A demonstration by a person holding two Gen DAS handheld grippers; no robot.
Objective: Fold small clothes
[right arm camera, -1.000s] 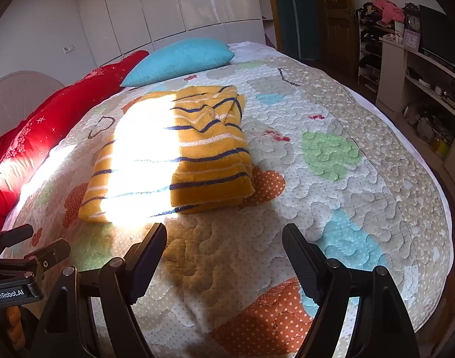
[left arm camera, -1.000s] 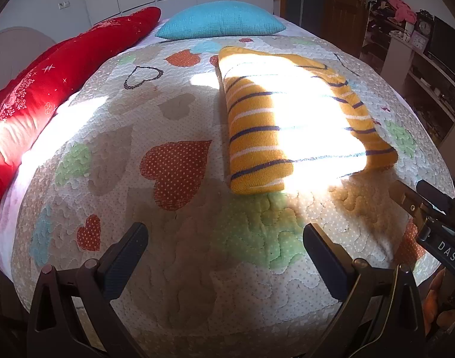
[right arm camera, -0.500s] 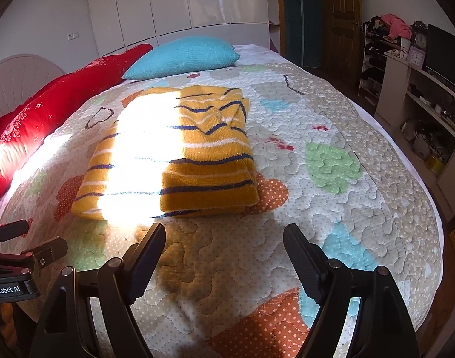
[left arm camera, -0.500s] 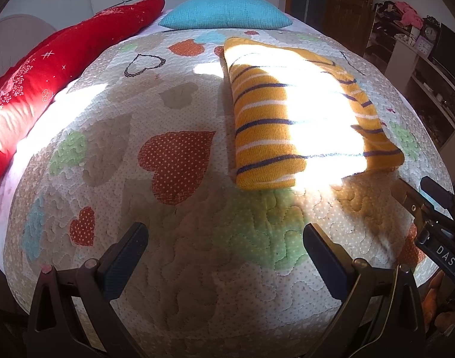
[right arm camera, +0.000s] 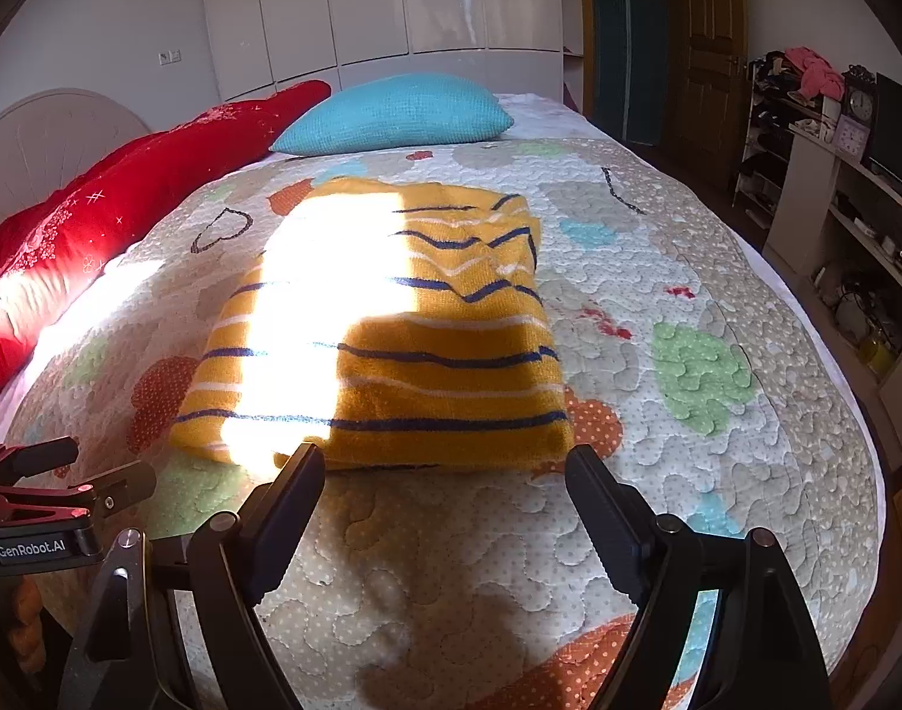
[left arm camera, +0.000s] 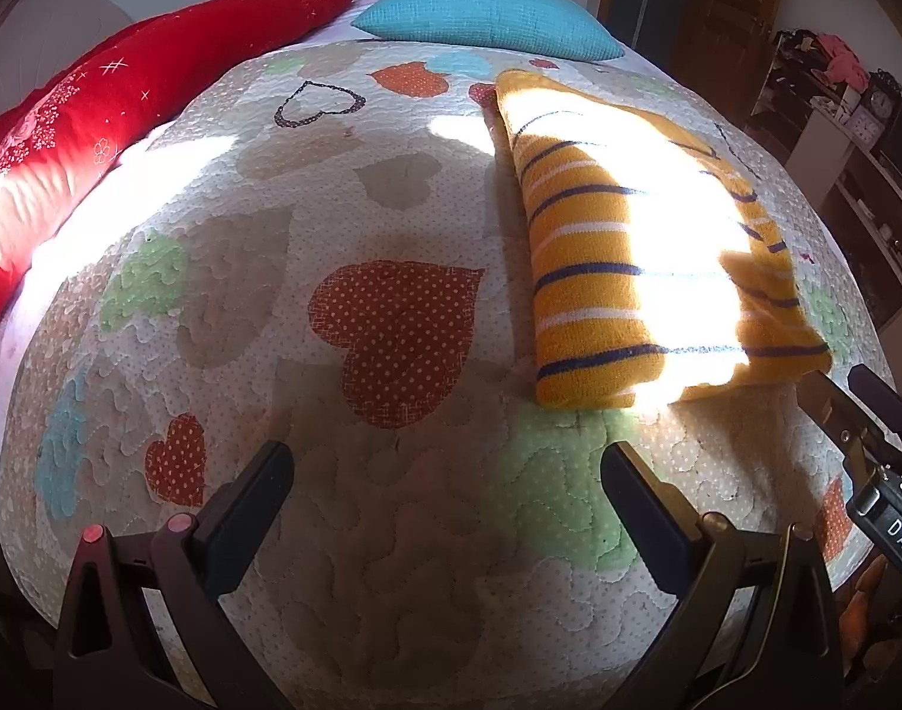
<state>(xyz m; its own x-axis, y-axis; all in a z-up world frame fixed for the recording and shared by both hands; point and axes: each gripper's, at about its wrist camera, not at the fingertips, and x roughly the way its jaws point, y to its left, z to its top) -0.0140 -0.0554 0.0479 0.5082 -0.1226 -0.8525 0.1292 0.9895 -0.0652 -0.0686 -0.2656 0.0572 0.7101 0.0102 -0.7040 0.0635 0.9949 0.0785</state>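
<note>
A folded yellow garment with navy and white stripes [left arm camera: 617, 272] lies flat on the quilted bed; it also shows in the right wrist view [right arm camera: 403, 349], partly in bright sunlight. My left gripper [left arm camera: 445, 473] is open and empty, over the quilt to the near left of the garment. My right gripper [right arm camera: 445, 473] is open and empty, just short of the garment's near edge. The right gripper's tip [left arm camera: 853, 414] shows at the right edge of the left wrist view, and the left gripper [right arm camera: 54, 491] at the left edge of the right wrist view.
The heart-patterned quilt [right arm camera: 688, 367] covers the bed. A teal pillow [right arm camera: 398, 112] and a red bolster [right arm camera: 113, 207] lie at the far and left sides. Shelves with clutter [right arm camera: 853, 225] stand to the right, past the bed's edge.
Both grippers have moved closer to the garment's near edge; the right one has come lower toward it. Both stay open and empty. The garment has not moved.
</note>
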